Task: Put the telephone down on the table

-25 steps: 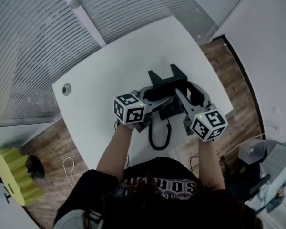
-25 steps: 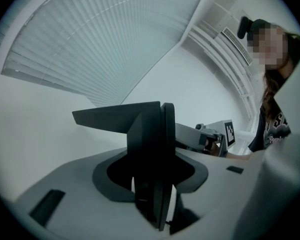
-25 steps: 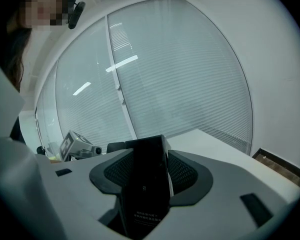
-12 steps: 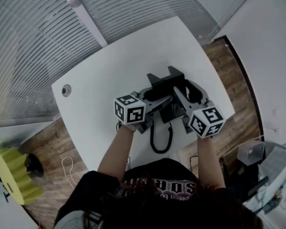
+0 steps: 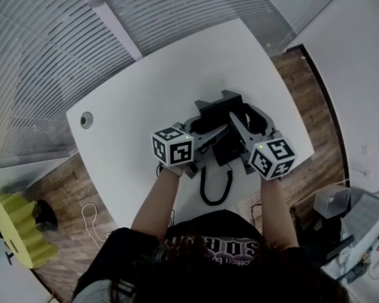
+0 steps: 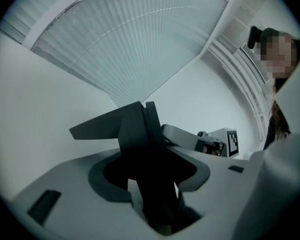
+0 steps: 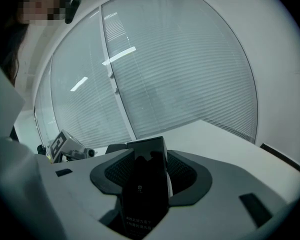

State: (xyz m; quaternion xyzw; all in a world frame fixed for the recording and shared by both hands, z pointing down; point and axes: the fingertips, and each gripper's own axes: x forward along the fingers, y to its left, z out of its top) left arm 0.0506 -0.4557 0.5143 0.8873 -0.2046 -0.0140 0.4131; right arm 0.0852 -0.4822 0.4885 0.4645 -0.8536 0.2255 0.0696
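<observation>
Has just brought the black plastic desk telephone (image 5: 222, 113) lower and slightly nearer the near edge of the white rounded table (image 5: 145, 74), carrying it between the left gripper (image 5: 203, 137) and the right gripper (image 5: 241, 130). Has just been spreading the left jaws around a black slab of the set; cannot tell from that dark view about pad contact on it. Holds the right jaws wide, clamped on the glossy black end of the set. Reads as the last stretch of the put-down: close over the tabletop, perhaps already touching, with letting go seemingly begun on the left and not yet done on the right. Trails the black coiled cord (image 5: 215, 185) over the table towards the near edge.

Counted: one telephone, one cord, one table, two grippers, two marker cubes (image 5: 172, 147), one round grey grommet (image 5: 86, 119) in the tabletop, one yellow ridged block (image 5: 22, 232) on the wooden floor (image 5: 63, 188)
</observation>
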